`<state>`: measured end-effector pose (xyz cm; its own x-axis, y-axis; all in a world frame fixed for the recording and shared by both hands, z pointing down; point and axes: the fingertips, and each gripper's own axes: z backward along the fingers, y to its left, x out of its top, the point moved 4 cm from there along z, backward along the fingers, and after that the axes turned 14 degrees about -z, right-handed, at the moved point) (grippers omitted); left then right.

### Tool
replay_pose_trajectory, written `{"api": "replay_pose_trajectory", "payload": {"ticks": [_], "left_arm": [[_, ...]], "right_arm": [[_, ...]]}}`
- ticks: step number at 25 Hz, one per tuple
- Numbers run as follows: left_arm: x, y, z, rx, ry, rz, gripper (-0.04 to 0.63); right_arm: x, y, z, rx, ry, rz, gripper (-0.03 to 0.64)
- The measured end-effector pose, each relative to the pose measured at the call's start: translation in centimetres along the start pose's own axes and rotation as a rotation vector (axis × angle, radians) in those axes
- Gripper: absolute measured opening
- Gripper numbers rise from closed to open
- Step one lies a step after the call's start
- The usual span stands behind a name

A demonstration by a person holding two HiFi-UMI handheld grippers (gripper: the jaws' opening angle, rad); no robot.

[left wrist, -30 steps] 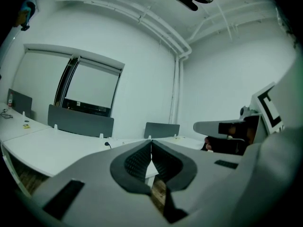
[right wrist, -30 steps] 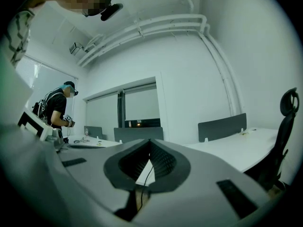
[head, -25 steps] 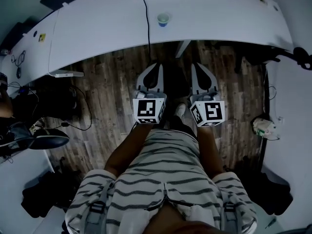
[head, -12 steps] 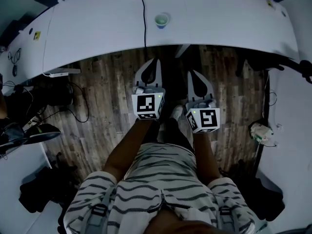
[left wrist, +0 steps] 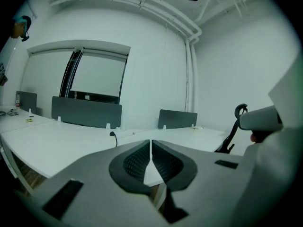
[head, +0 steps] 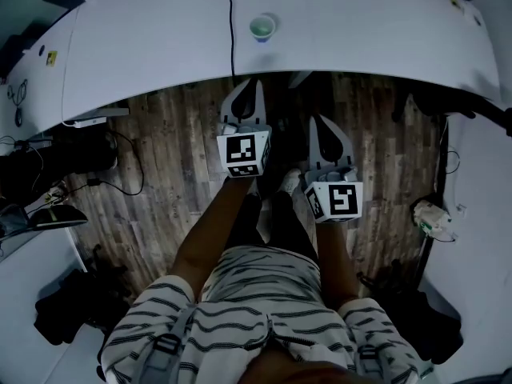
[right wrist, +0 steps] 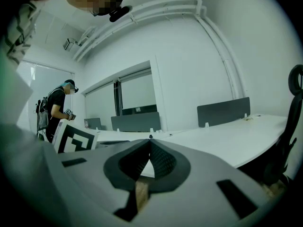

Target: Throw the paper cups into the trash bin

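The paper cup [head: 262, 27] stands upright on the white desk [head: 360, 30], its long axis vertical and its open mouth facing up at the head camera. It lies at 12 o'clock from the left gripper [head: 255, 83] and at 11 o'clock from the right gripper [head: 314, 119]. A black cable [head: 234, 30] runs just beside it, at its 9 o'clock. Both grippers are apart from the cup. In its own view the left gripper [left wrist: 150, 141] has its jaws pressed together, with nothing between them, and the right gripper [right wrist: 150, 137] likewise.
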<state>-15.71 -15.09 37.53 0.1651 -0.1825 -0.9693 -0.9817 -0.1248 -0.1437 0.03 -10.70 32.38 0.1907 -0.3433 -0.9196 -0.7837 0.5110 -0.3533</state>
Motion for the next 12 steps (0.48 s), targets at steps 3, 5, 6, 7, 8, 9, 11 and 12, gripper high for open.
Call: {"api": "replay_pose_trajectory", "payload": {"ticks": [3,5,6,7,8,9,11,12], "left_arm": [[-0.8,0.0,-1.8,-0.005,0.001,0.004,0.026],[-1.5,-0.1,-2.9,-0.007,0.005,0.002,0.026],[-1.9,-0.1,-3.3,-0.007,0.009,0.000,0.026],[-2.3,-0.1,-3.8,-0.005,0.014,-0.003,0.026],[-2.8,-0.1,-4.2,-0.004,0.018,-0.005,0.026],[-3.2,-0.1,-4.7,-0.003,0.022,-0.007,0.026],[-3.9,0.1,-5.7,-0.002,0.027,-0.008,0.028],[-4.1,0.3,-6.1,-0.002,0.030,-0.007,0.028]], "right_arm": [[-0.6,-0.7,-0.6,-0.008,0.010,-0.005,0.009],[-1.0,-1.1,-0.9,-0.013,0.013,-0.008,0.009],[-1.1,-1.4,-1.0,-0.015,0.015,-0.010,0.009],[-1.2,-1.6,-1.1,-0.017,0.017,-0.012,0.009],[-1.4,-1.8,-1.2,-0.019,0.018,-0.015,0.009],[-1.6,-2.1,-1.4,-0.022,0.020,-0.017,0.009],[-1.9,-2.4,-1.7,-0.025,0.024,-0.021,0.009],[-2.0,-2.5,-1.8,-0.027,0.026,-0.023,0.009]]}}
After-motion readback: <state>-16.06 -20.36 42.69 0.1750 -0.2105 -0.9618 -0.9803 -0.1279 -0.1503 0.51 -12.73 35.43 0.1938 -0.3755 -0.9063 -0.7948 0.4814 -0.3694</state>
